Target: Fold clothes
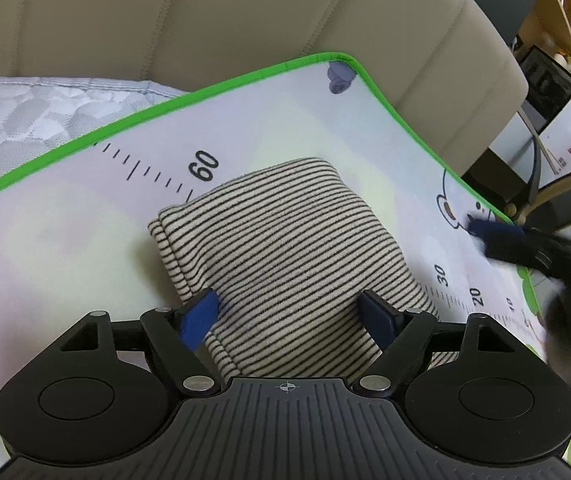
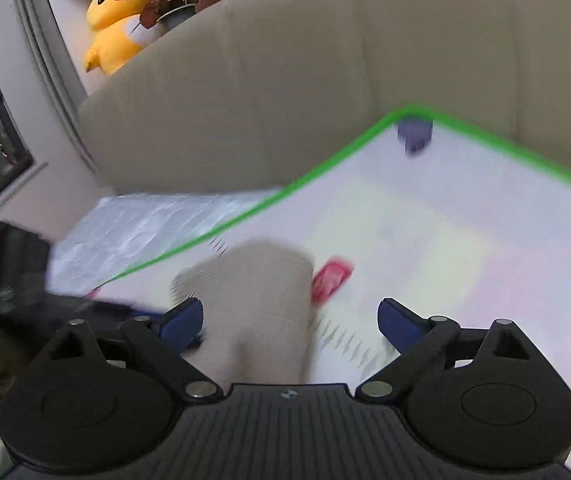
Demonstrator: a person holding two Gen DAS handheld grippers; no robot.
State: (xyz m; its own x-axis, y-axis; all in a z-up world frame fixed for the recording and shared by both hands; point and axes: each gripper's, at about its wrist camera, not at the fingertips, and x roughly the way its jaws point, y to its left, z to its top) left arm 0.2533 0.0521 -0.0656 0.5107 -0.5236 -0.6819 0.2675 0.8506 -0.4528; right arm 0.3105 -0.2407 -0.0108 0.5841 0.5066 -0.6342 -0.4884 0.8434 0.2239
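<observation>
Risking most: undoing the fold. Top [image 1: 281, 240] lying as a compact striped bundle on the mat [image 1: 85, 240], layered edge showing on its left side. Nothing pinning those layers, so any sideways nudge from a pad could be peeling the top layer back or dragging the whole bundle across the mat.

Left tongs [image 1: 291, 312] hanging wide open right over the near part of the top, left pad [image 1: 201, 318] at the bundle's left edge, right pad [image 1: 379, 314] over the cloth nearer its right side. Not gripping anything. Whether the pads are touching cloth or hovering just above: can't tell. If closing here w/o lifting clear, likely bunching the upper layer only and spoiling the fold.

Right tongs [image 2: 291, 320] also spread wide, empty. Right wrist view smeared w/ motion blur, so precise spacing is hard to read. Top [image 2: 253, 300] showing there between the pads but toward the left one, w/ bare mat [image 2: 425, 220] in front of the right pad. In the left view, right tongs [image 1: 493, 236] sitting off at the mat's right edge, well apart from the top. Swinging fast, judging by blur: could be clipping the bundle or rucking the mat.

Mat itself resting on the bed [image 1: 25, 108] by the headboard [image 1: 245, 20], soft base under it.
</observation>
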